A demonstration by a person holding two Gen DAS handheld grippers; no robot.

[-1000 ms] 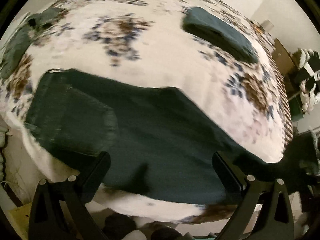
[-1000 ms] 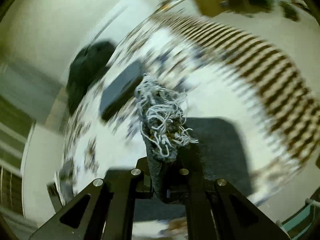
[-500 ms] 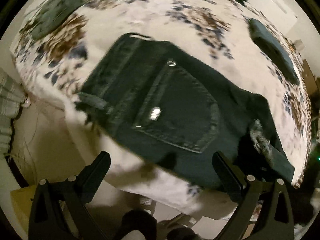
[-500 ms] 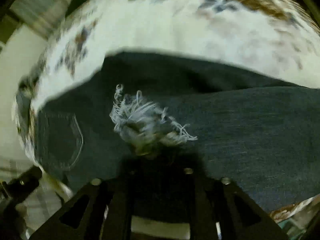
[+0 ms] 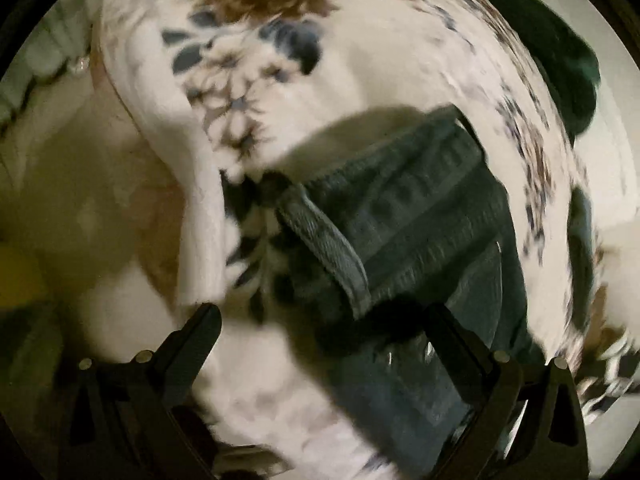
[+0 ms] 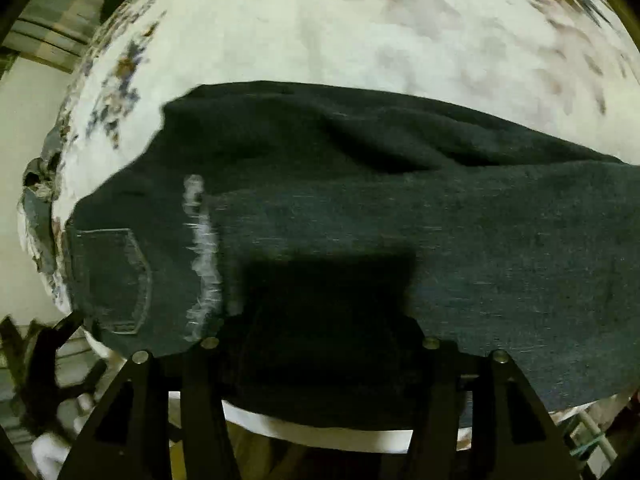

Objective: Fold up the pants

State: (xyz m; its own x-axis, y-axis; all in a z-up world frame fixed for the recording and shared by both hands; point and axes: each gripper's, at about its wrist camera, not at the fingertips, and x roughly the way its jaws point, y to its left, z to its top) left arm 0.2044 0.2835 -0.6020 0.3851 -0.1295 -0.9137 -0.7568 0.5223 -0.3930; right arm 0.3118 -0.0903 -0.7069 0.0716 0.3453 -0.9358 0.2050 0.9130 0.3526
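Dark denim pants (image 6: 400,208) lie folded over on a floral bed cover (image 6: 320,32). Their frayed pale hem (image 6: 202,252) rests beside the back pocket (image 6: 116,280). My right gripper (image 6: 316,320) hovers just above the folded leg. Its jaws are opening, and only flat cloth in shadow lies under them, with no pad pressing. In the left wrist view the waistband (image 5: 400,184) and a belt loop (image 5: 324,248) sit at the bed's corner. My left gripper (image 5: 320,320) stands wide open over that waist corner, holding nothing.
The bed's edge drops to the floor (image 5: 80,200) on the left. A dark green heap of clothes (image 5: 568,60) and another dark folded piece (image 5: 580,232) lie further along the bed. A white band (image 6: 320,436) runs along the bed's near side.
The right gripper brought the frayed hem down onto the pants near the pocket, let it go and its jaws spread apart. The left gripper swung and rolled toward the waistband corner.
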